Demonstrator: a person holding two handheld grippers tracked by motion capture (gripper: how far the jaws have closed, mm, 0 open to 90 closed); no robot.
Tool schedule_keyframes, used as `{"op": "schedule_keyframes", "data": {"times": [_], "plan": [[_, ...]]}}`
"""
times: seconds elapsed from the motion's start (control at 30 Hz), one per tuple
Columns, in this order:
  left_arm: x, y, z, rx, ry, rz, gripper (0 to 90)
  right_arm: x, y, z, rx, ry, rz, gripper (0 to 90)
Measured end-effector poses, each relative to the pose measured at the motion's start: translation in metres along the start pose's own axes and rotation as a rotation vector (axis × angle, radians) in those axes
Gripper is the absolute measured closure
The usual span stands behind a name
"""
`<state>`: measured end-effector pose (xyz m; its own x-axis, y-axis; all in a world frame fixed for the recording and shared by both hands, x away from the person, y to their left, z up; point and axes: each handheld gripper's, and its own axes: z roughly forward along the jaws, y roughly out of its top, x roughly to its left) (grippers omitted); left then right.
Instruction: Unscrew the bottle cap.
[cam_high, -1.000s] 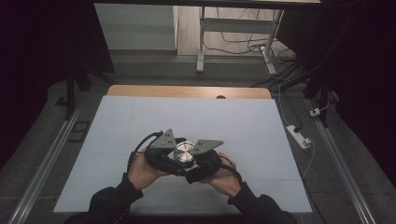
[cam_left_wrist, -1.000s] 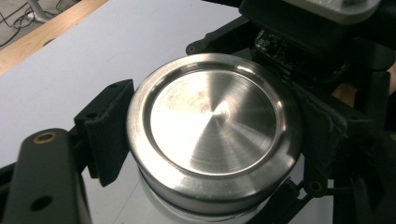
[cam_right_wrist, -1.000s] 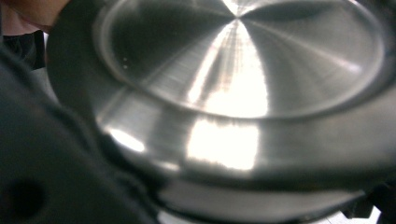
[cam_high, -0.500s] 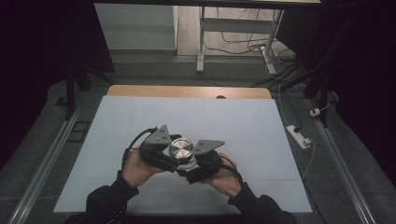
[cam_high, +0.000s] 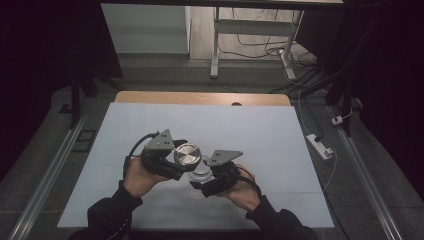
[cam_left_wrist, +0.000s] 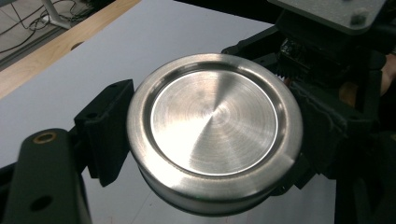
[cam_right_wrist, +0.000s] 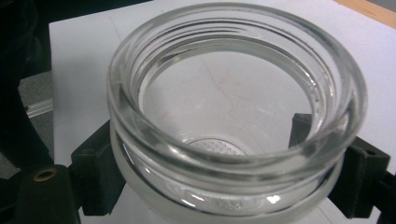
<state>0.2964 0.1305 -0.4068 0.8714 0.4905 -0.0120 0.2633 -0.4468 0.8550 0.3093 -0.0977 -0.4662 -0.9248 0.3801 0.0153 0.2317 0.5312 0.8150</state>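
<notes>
Since a second ago the left hand-held gripper (cam_high: 176, 159) has carried the metal lid (cam_high: 187, 154) up and a little to the left, so that it no longer sits squarely over the glass jar (cam_high: 201, 173); the right hand-held gripper (cam_high: 209, 176) has kept its place. In the high view the lid now hangs above and to the left of the jar, over the white sheet of the table (cam_high: 260, 135), near the person's edge of it.

The left gripper view shows the lid (cam_left_wrist: 214, 133) clamped by its rim between the two black jaws, its brushed top facing the camera and tilted slightly. The right gripper view shows the jar (cam_right_wrist: 236, 116) gripped around its body just below the threaded neck, one jaw pad on each side, mouth open and nothing inside but the patterned base. So each hand-held gripper is closed tight on its own piece.

As I judge it, the unscrewing is done: lid and jar are apart, with clear air between them. What seems left is to put the two pieces down on the table, the jar upright and the lid beside it, and then let both jaws go. Neither piece rests on the table yet; both are held off it.
</notes>
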Motion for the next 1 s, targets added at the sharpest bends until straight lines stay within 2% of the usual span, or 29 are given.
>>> {"op": "schedule_keyframes", "data": {"times": [0.23, 0.5, 1.0], "plan": [[0.001, -0.004, -0.007, -0.017, -0.02, -0.001, 19.7, -0.005, -0.001, -0.004, -0.006, -0.015, 0.005, 14.4], [-0.001, -0.011, -0.014, -0.014, -0.035, 0.002, 19.7, -0.011, -0.002, -0.006, -0.004, -0.029, 0.004, 14.4], [-0.011, -0.021, -0.017, -0.014, -0.071, 0.006, 19.7, -0.018, -0.001, -0.006, -0.005, -0.041, 0.006, 14.4]]}}
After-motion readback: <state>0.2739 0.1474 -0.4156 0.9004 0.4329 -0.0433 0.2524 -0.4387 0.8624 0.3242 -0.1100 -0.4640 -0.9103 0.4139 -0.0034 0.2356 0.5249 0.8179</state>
